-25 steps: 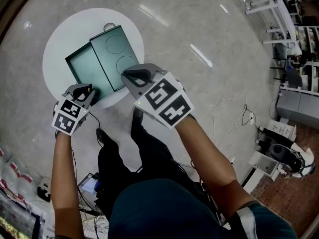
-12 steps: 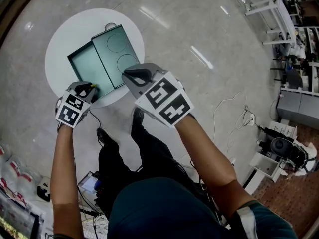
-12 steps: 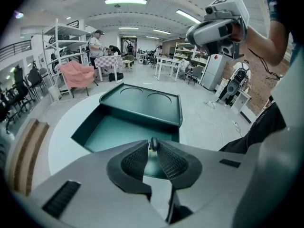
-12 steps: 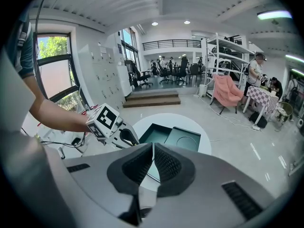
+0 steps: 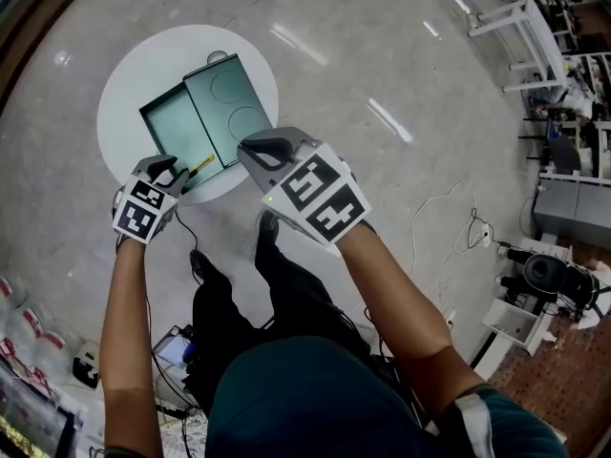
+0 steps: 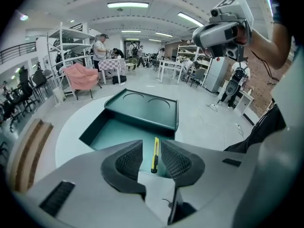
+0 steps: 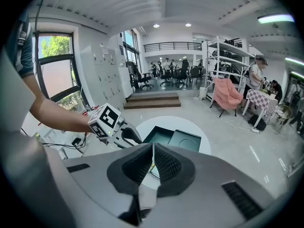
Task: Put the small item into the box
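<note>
- Small item = yellow utility knife (image 6: pixel 155 154), slim, with a dark butt end. It sits in the gap of the left gripper (image 6: pixel 151 147), long axis pointing away, far end over the near edge of the box (image 6: pixel 116 133).
- Left gripper: jaws apart, gap wider than the knife. No pad is visibly pressing it, so I read it as let go, not clamped. Cannot tell whether it rests on the box rim or is in the air.
- Head view: knife (image 5: pixel 200 166) pokes out ahead of the left gripper (image 5: pixel 170 172), at the near corner of the dark green box (image 5: pixel 177 127), just beside the lid (image 5: pixel 229 103) that covers the box's other part.
- Box stands on a white round surface (image 5: pixel 134 65).
- Right gripper (image 7: pixel 152 148): pads pressed together, nothing between them. Held up above the surface edge, apart from the box.
- Handling, judged: light, stiff plastic body, smooth sides likely to slip. Best hold is across the flat faces at mid-length. Blade state too small to tell.
- Stage, judged: release over the box.
</note>
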Demonstrator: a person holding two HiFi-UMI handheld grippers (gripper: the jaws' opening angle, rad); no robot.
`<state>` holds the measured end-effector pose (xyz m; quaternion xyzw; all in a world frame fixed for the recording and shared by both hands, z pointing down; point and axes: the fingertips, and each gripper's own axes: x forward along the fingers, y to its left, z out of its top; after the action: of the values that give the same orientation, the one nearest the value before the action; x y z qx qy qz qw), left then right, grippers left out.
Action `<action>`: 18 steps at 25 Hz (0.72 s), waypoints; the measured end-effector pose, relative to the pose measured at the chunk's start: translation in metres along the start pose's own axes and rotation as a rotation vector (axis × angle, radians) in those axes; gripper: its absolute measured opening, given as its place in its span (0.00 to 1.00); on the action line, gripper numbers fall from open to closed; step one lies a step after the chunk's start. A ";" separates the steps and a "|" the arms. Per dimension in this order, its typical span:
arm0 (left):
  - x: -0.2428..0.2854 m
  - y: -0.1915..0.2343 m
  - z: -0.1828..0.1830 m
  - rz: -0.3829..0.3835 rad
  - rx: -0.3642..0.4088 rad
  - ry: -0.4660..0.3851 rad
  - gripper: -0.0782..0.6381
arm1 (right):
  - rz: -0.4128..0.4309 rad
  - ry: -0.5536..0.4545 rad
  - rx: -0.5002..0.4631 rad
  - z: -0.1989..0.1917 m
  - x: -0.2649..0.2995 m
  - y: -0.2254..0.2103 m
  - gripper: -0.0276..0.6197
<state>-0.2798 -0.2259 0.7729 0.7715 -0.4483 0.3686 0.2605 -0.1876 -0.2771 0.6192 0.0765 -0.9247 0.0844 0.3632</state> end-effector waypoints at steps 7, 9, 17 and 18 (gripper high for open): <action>-0.094 -0.032 0.033 0.064 0.046 -0.069 0.28 | -0.013 -0.036 -0.013 0.030 -0.063 0.043 0.10; -0.129 -0.045 0.043 0.089 0.062 -0.099 0.28 | -0.019 -0.049 -0.018 0.038 -0.084 0.060 0.10; -0.251 -0.083 0.080 0.180 0.126 -0.234 0.26 | -0.039 -0.113 -0.071 0.072 -0.151 0.111 0.10; -0.261 -0.084 0.082 0.188 0.129 -0.252 0.25 | -0.039 -0.118 -0.083 0.075 -0.155 0.115 0.10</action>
<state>-0.2632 -0.1162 0.5088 0.7814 -0.5230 0.3198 0.1168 -0.1479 -0.1689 0.4472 0.0842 -0.9456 0.0341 0.3123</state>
